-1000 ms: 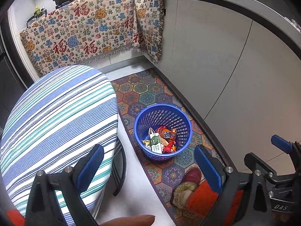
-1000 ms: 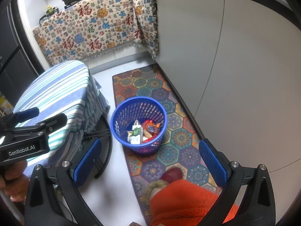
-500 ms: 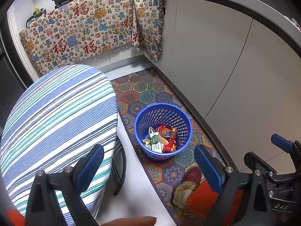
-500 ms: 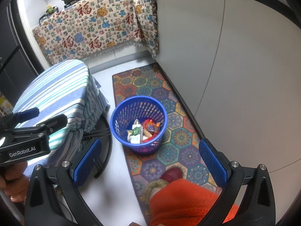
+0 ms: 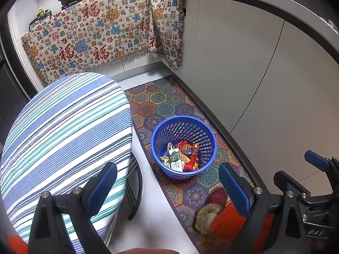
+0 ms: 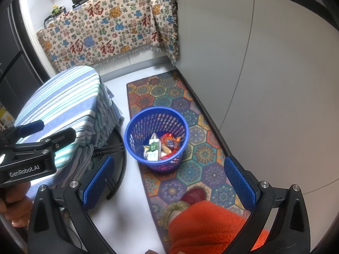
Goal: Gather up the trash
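Blue basket on patterned rug beside striped table; holds a milk carton w/ red-orange wrappers. Left gripper & right gripper: jaws wide apart, empty, above floor. Vs 0.5 s ago: no visible change.

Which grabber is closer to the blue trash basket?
Hard to say; neither is clearly nearer. Both the left gripper and right gripper hang open above the blue basket, the right gripper more directly over it.
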`<action>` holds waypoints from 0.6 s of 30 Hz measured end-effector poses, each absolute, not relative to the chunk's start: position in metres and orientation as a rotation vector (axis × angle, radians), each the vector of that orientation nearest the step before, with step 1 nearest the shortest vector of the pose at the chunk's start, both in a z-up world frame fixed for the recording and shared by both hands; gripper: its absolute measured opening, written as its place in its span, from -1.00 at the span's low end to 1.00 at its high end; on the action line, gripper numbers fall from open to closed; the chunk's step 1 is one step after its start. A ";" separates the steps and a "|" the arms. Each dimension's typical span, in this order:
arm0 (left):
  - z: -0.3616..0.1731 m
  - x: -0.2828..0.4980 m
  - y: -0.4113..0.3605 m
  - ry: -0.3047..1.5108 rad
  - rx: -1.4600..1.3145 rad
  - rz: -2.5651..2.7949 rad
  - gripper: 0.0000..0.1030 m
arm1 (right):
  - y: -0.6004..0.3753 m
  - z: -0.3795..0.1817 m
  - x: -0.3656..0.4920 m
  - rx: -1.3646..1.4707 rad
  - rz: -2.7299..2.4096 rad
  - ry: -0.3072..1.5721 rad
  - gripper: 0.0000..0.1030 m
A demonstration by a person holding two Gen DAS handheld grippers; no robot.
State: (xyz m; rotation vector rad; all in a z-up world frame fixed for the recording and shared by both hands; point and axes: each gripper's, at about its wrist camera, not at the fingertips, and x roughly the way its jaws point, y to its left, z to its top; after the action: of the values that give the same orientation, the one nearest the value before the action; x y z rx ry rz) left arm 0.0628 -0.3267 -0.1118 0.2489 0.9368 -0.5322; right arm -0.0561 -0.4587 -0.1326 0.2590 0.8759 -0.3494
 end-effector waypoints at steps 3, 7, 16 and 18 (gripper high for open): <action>-0.112 0.063 -0.327 0.937 0.249 -0.533 0.91 | -0.459 -0.133 -0.056 0.259 -0.350 0.876 1.00; -0.114 0.062 -0.328 0.940 0.249 -0.533 0.91 | -0.458 -0.132 -0.056 0.259 -0.349 0.877 1.00; -0.117 0.062 -0.329 0.944 0.250 -0.536 0.91 | -0.459 -0.134 -0.056 0.260 -0.348 0.877 0.99; -0.117 0.062 -0.329 0.943 0.250 -0.535 0.91 | -0.459 -0.134 -0.056 0.260 -0.348 0.878 0.99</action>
State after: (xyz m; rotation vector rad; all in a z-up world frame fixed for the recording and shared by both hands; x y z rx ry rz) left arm 0.0621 -0.3292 -0.1169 0.2500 0.9431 -0.5348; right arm -0.0559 -0.4594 -0.1335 0.2599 0.8779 -0.3477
